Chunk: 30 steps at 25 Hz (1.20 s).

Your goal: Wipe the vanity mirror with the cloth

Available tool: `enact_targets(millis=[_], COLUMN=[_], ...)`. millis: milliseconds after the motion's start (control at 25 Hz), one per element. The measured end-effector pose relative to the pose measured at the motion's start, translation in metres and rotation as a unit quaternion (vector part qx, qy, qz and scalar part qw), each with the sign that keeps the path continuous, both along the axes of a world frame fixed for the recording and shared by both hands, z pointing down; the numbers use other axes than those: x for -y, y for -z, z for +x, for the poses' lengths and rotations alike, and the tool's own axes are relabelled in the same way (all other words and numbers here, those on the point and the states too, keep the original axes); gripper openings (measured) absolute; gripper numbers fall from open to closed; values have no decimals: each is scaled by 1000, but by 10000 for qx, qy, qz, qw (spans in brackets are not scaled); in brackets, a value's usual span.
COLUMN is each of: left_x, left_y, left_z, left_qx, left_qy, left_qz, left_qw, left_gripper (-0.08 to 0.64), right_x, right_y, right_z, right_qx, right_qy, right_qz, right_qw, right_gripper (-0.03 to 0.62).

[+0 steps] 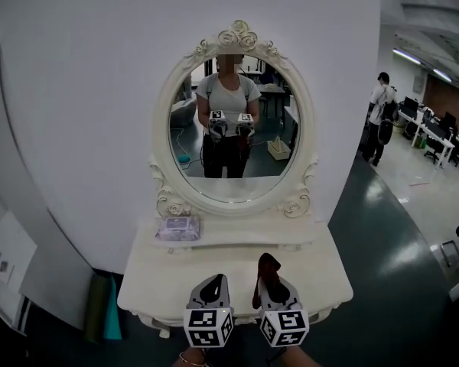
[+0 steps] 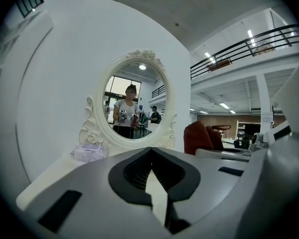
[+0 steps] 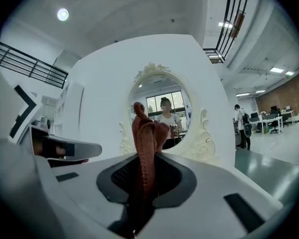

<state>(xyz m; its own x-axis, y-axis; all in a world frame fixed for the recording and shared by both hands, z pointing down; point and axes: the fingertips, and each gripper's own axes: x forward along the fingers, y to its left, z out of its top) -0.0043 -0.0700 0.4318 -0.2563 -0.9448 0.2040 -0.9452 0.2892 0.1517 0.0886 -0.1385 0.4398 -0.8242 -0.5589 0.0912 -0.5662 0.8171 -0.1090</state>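
Your white vanity table [image 1: 157, 281] fills the lower centre of the head view, and its top is bare towards the left front. Along its back runs a raised shelf [image 1: 237, 239]. The oval mirror [image 1: 233, 128] stands upright on that shelf, and a pale lilac packet [image 1: 177, 228] lies by the frame's lower-left scroll.

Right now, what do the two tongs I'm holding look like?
Both look alike. The left tongs and right tongs have pale grey shells that taper to a point, with black textured pads inside. Each carries a white cube printed with black square markers at the hand end. No cables show.
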Motion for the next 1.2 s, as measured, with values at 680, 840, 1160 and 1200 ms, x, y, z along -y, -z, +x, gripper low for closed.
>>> enact_targets(millis=[680, 840, 1160, 1200], left_x=[-4, -3, -3, -3], left_y=[-1, 0, -4, -4], left_z=[-28, -35, -53, -56], left_qx=[-53, -17, -36, -41], left_qy=[281, 261, 299, 309], left_qz=[10, 10, -8, -7], left_qw=[9996, 9997, 9995, 9995], left_gripper=[9, 9, 9, 9], right_x=[0, 2, 2, 2], right_y=[15, 18, 17, 16], right_z=[-27, -36, -55, -57], right_qx=[0, 23, -8, -18], right_qy=[247, 254, 295, 300], right_qz=[124, 177, 201, 207], right_qw=[9996, 9995, 9994, 9993], right_gripper=[64, 64, 63, 63])
